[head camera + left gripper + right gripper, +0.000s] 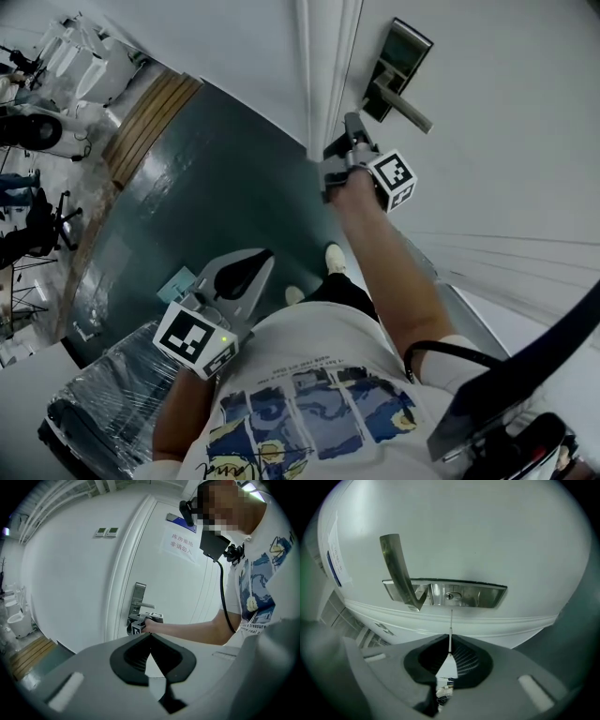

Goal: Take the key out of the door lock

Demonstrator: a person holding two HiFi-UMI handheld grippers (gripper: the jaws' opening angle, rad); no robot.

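Right tongs (450,654) sit clamped on the thin silver metal key (450,630), centre frame, its tip just short of the keyhole (449,596) in the brushed-steel lock plate (483,596). Best drawn straight back, untwisted. Left tongs (150,637) are together, empty.

The head view looks steeply down the door (506,131) from above. The right gripper view faces the lock plate (464,596) from close by. The left gripper view looks from farther back, sharing that plate with both.
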